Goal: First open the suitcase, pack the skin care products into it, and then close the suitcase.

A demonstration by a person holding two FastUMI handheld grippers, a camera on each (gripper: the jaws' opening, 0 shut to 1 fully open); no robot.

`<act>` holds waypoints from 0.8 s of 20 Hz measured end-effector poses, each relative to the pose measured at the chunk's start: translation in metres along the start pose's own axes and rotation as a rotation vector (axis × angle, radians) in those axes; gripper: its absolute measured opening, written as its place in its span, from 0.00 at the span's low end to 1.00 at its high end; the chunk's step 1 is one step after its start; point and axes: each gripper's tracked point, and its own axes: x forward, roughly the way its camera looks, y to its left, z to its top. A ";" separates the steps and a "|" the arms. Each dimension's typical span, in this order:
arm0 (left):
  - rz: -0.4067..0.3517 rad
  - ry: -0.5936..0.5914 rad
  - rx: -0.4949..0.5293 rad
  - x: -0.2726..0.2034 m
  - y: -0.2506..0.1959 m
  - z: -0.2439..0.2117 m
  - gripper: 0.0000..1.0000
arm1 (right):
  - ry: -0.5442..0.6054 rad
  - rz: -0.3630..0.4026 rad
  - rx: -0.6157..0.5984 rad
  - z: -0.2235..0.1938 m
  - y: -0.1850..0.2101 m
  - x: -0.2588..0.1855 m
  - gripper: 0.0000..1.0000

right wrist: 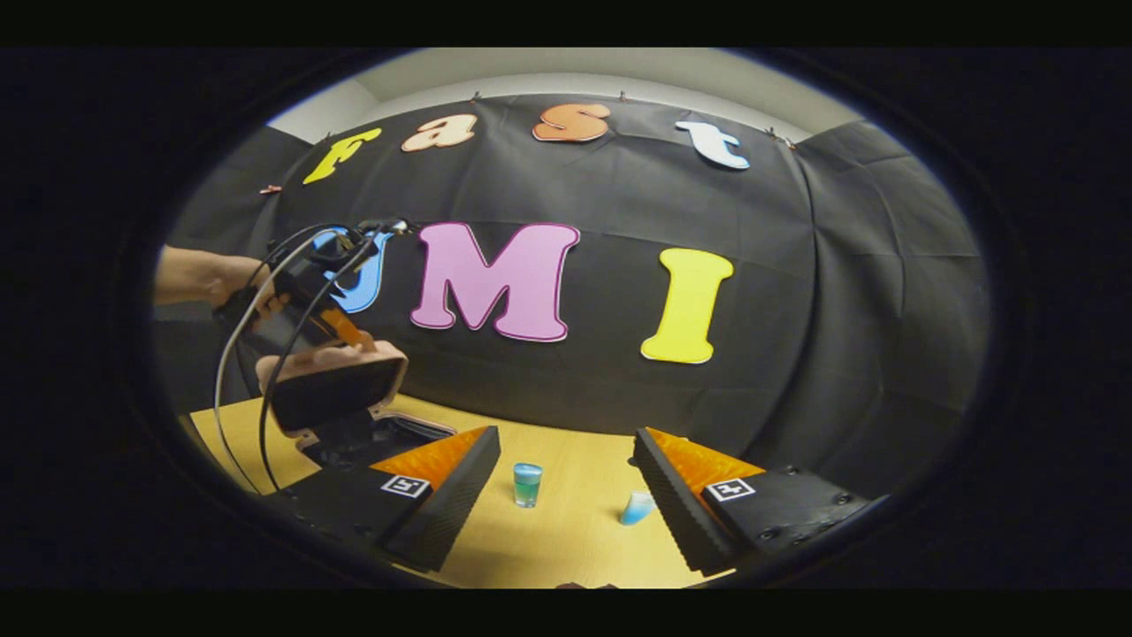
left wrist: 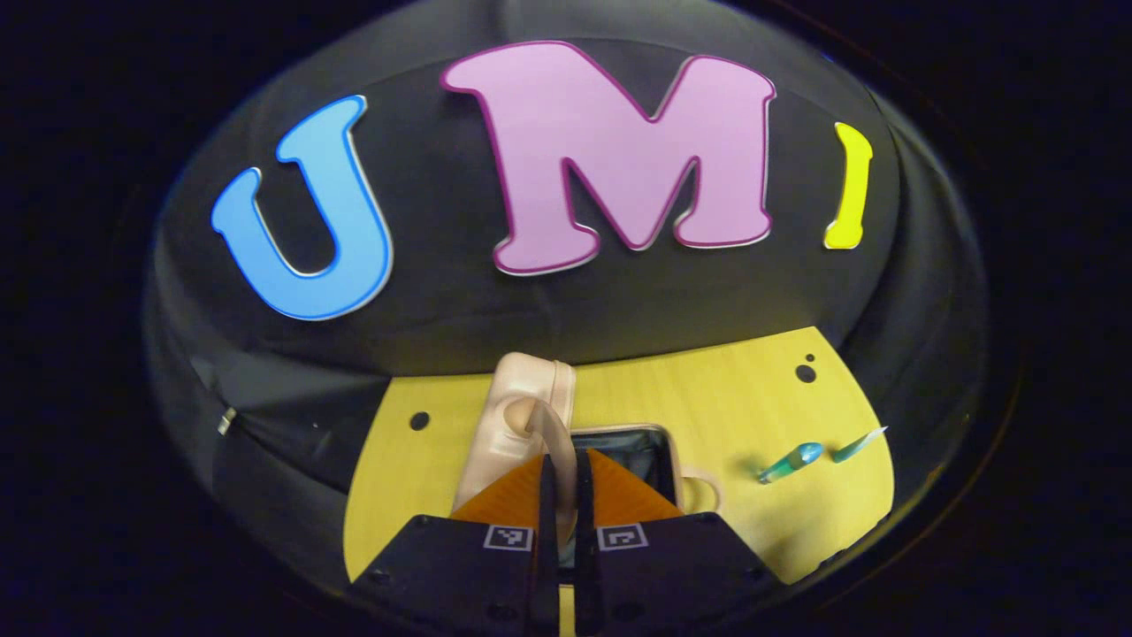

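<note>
Right up against my left camera, the left gripper [left wrist: 562, 495] has its two fingers pressed nearly together with just a thin dark slit between them. They sit right at the curved handle of the small beige hard-shell suitcase [left wrist: 522, 416], but from this angle I honestly can't tell whether they're pinching that handle or just sitting closed against it. From the right gripper view it looks like that gripper has the lid [right wrist: 336, 380] by its top edge, since the lid is raised and tilted over the open base, dark lining showing underneath. A hand [right wrist: 225, 283] holds that gripper, black cables looping down from it.

Suitcase sits at the back left part of the light wooden tabletop [right wrist: 566, 522], close to the black cloth wall.

My right gripper [right wrist: 566, 482] is spread wide open, nothing between the fingers, hanging low over the table.

Skin care stuff is out on the bare wood, well apart from the suitcase. In the right gripper view there's a small clear teal bottle [right wrist: 527, 484] standing upright, framed between my open fingers but farther back, and a pale blue tube [right wrist: 637, 508] tilted just beside the right-hand finger. In the left gripper view the same two show up off to the right of the suitcase, bottle [left wrist: 791, 462] and tube [left wrist: 856, 444] near each other, not touching.
</note>
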 end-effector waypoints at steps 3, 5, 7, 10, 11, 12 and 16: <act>0.081 -0.018 0.042 0.005 0.075 -0.004 0.11 | 0.002 -0.027 -0.004 0.012 0.013 0.004 0.96; 0.107 -0.023 0.013 0.023 0.111 -0.014 0.11 | 0.017 -0.044 0.001 0.014 0.025 0.008 0.97; 0.144 -0.034 0.013 0.045 0.153 -0.029 0.11 | 0.048 -0.065 -0.030 0.012 0.035 0.008 0.97; 0.161 -0.024 -0.004 0.085 0.202 -0.064 0.11 | 0.046 -0.084 -0.048 0.018 0.052 0.006 0.97; 0.169 -0.011 -0.012 0.099 0.214 -0.077 0.11 | 0.064 -0.092 -0.033 0.014 0.057 0.007 0.97; 0.179 0.001 -0.032 0.112 0.226 -0.093 0.11 | 0.084 -0.103 -0.017 0.009 0.059 0.006 0.97; 0.212 0.069 -0.115 0.163 0.256 -0.153 0.11 | 0.170 -0.130 0.014 -0.012 0.067 0.001 0.96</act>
